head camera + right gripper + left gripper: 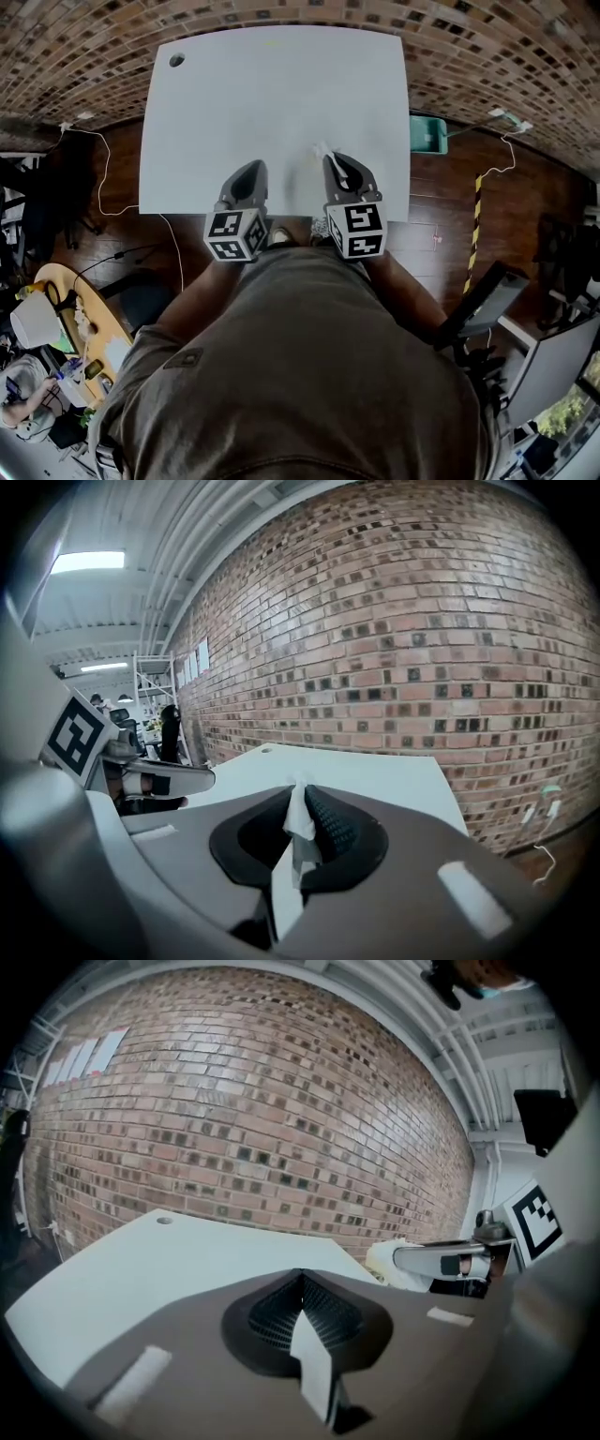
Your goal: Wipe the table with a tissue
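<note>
1. The white table (pixel 272 103) stands against a brick wall (pixel 75 47). Its top is bare except for a small round hole (pixel 176 60) near the far left corner.
2. The left gripper (pixel 300 1283) hangs over the table's near edge, its jaws pressed together with nothing between them.
3. The right gripper (pixel 302 794) sits just beside it, slightly further forward, with its jaws clamped on the tissue (pixel 299 819).
4. The tissue is a thin white twist pinched between those jaws. Its end pokes past the tips above the tabletop; I cannot tell whether it touches the surface.
</note>
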`<state>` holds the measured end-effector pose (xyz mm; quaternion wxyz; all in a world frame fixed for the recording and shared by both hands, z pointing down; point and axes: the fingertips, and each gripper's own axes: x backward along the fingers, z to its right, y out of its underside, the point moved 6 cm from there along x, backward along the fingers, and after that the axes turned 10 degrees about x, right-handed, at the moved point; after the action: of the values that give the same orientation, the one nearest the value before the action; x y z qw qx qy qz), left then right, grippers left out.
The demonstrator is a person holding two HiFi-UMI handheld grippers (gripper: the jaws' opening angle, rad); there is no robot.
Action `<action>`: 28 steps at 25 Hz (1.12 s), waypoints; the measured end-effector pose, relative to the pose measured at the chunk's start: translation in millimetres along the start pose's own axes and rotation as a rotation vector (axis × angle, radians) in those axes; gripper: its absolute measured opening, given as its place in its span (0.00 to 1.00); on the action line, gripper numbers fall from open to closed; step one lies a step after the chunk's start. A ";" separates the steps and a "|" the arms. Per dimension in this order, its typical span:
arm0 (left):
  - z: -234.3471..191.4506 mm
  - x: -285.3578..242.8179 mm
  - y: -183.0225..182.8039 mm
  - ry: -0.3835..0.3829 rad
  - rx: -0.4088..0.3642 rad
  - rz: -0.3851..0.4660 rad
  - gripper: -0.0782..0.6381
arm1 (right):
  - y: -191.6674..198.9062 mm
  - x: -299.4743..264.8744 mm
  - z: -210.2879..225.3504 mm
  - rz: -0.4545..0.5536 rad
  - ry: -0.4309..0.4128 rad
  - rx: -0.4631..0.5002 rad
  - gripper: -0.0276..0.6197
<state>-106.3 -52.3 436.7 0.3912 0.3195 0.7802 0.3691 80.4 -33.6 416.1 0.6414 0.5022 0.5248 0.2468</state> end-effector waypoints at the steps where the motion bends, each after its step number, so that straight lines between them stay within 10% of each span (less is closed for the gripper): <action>1: -1.3 2.8 -0.8 0.008 0.000 0.002 0.11 | -1.1 2.1 -3.5 0.002 0.004 0.000 0.09; 28: -24.4 21.8 -10.6 0.054 0.003 0.007 0.11 | -11.8 3.0 -36.7 0.013 0.033 0.006 0.09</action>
<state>-139.9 -48.7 430.0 0.3681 0.3129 0.7899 0.3777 45.1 -21.4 406.2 0.6294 0.5034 0.5329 0.2578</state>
